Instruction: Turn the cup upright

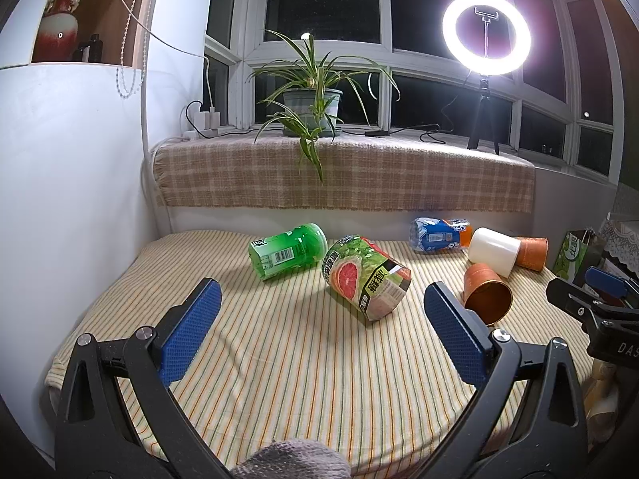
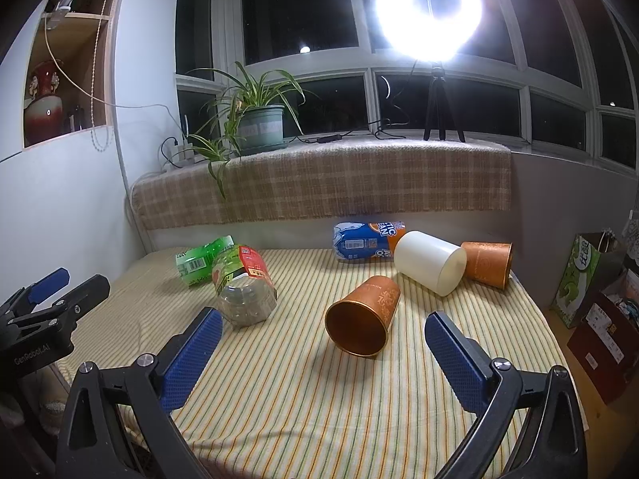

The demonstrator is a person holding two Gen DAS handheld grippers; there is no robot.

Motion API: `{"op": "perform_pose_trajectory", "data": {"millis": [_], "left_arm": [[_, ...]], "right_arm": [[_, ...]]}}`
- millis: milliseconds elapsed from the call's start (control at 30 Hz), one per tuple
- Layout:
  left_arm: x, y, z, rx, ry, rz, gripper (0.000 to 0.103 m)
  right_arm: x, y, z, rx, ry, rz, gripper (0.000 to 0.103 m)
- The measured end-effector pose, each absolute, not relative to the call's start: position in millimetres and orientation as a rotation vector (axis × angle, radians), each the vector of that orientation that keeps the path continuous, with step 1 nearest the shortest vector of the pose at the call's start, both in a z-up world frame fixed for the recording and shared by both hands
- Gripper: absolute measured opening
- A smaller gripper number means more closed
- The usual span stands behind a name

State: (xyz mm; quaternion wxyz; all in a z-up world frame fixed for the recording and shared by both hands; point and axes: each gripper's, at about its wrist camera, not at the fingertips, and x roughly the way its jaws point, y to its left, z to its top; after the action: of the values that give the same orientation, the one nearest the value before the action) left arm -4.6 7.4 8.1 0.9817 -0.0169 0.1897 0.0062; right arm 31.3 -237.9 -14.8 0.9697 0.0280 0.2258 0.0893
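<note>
Right wrist view: the near orange cup (image 2: 361,317) lies on its side on the striped tablecloth (image 2: 299,379), directly ahead of the right gripper (image 2: 323,355) and roughly centred between its two blue pads (image 2: 191,355), which stand wide apart with nothing held. The cup's long axis runs from the open mouth, which faces the camera and slightly left, back and to the right toward its closed base. A white cup (image 2: 431,261) lies tipped just behind the orange cup, with a second orange cup (image 2: 487,263) beyond it on the right and a blue bottle (image 2: 363,241) behind it on the left. In the left wrist view the left gripper (image 1: 319,335) is also spread and empty; the same orange cup (image 1: 487,293) sits beside its right pad, outside the gap, while a grapefruit-label bottle (image 1: 365,281) lies ahead of it. Judgement: the right gripper is better aligned for the grasp, and it should close across the cup wall
</note>
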Motion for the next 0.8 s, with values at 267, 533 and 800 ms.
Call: {"op": "perform_pose_trajectory", "data": {"millis": [267, 533, 800], "left_arm": [[-5.5, 7.4, 8.3, -0.034, 0.382, 0.013, 0.103], [-5.8, 6.9, 8.2, -0.034, 0.382, 0.014, 0.103], [-6.2, 8.1, 9.3, -0.033, 0.383, 0.013, 0.103]], "right_arm": [[31.3, -238.2, -14.9, 0.059, 0.458, 0.181, 0.103], [31.8, -238.8, -14.8, 0.059, 0.459, 0.181, 0.103], [31.6, -238.3, -16.7, 0.058, 0.462, 0.182, 0.103]]}}
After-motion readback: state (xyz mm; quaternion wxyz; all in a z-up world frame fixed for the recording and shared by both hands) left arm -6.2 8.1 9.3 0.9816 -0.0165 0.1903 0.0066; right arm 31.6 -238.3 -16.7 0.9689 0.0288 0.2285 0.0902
